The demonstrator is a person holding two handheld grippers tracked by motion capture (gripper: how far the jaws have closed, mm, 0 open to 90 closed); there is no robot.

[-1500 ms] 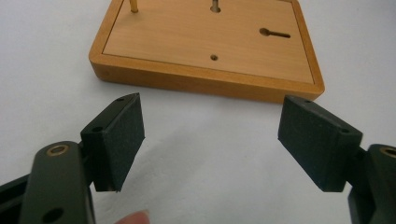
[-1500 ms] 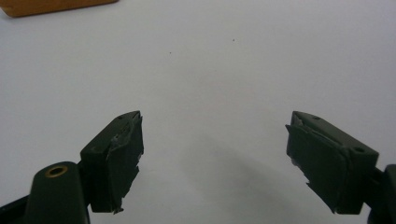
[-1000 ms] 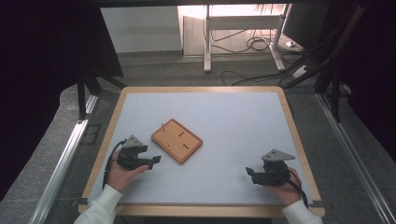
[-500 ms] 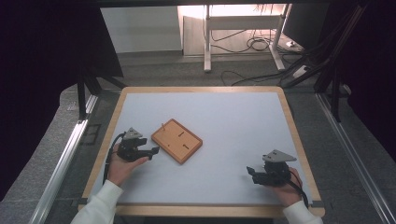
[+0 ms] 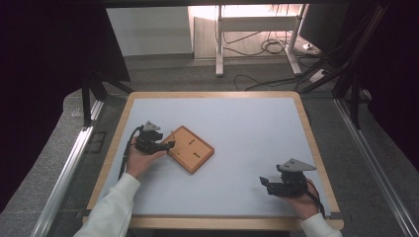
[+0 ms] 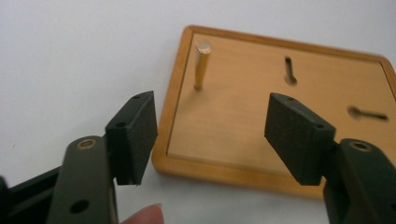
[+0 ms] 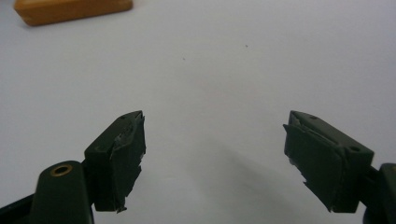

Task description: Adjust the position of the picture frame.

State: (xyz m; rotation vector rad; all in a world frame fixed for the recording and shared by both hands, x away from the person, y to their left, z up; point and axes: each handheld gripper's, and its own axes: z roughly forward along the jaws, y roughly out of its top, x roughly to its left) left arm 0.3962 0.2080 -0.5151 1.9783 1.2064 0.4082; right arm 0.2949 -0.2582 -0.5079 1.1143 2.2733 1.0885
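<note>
Your left gripper [image 6: 210, 135] has matt black plastic jaws with rough foam-like pads. Ahead of it, the board [image 6: 261, 107] is smooth, satin-varnished wood; its upright peg [image 6: 202, 65] looks like shiny brass. The tabletop [image 5: 247, 128] beneath is matt, pale, wood-rimmed.

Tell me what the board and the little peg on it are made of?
The board looks like wood: orange-brown, smooth, with a raised rounded rim and faint grain, perhaps varnished. The peg standing upright in it looks like metal, maybe brass, since it is golden and shiny, though it could be painted wood.
</note>
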